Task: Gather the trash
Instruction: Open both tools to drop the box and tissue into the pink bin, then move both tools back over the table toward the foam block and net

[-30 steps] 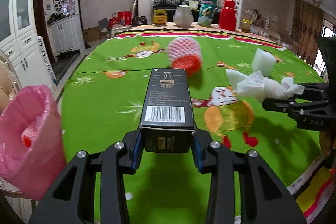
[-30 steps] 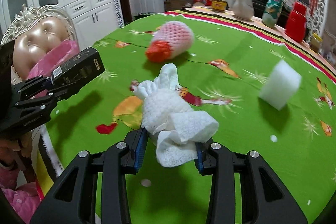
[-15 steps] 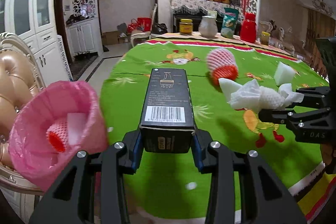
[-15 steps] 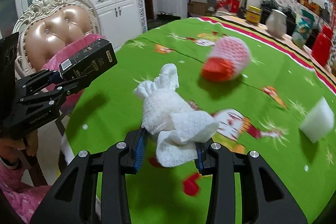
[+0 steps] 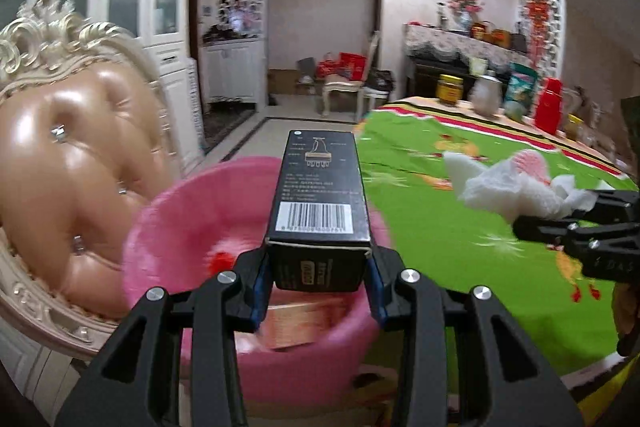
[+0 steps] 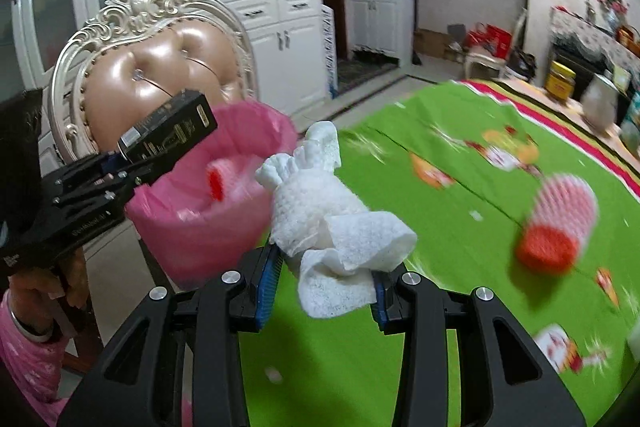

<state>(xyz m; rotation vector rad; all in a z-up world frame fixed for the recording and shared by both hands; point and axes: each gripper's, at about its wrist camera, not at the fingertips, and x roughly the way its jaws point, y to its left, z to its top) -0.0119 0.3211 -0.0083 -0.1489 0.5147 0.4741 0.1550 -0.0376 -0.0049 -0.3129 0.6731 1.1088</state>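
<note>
My left gripper (image 5: 318, 279) is shut on a black box (image 5: 320, 195) with a barcode, held over the pink trash bag (image 5: 172, 227) beside the table; the box also shows in the right wrist view (image 6: 172, 129). My right gripper (image 6: 324, 277) is shut on a crumpled white paper towel (image 6: 328, 211), held above the green tablecloth (image 6: 460, 227) near the pink bag (image 6: 240, 195). The bag holds a red-and-pink foam net (image 6: 218, 179) and other scraps. Another pink foam net with a red end (image 6: 556, 223) lies on the table.
A gold-framed padded chair (image 5: 68, 155) stands behind the bag. White cabinets (image 6: 256, 7) line the wall. A yellow jar (image 5: 450, 89), a white jug (image 5: 486, 93) and a red flask (image 5: 552, 105) stand at the table's far edge.
Both grippers have swung left toward the pink bag. The black box is now over the bag's opening, and the paper towel has come close to its rim.
</note>
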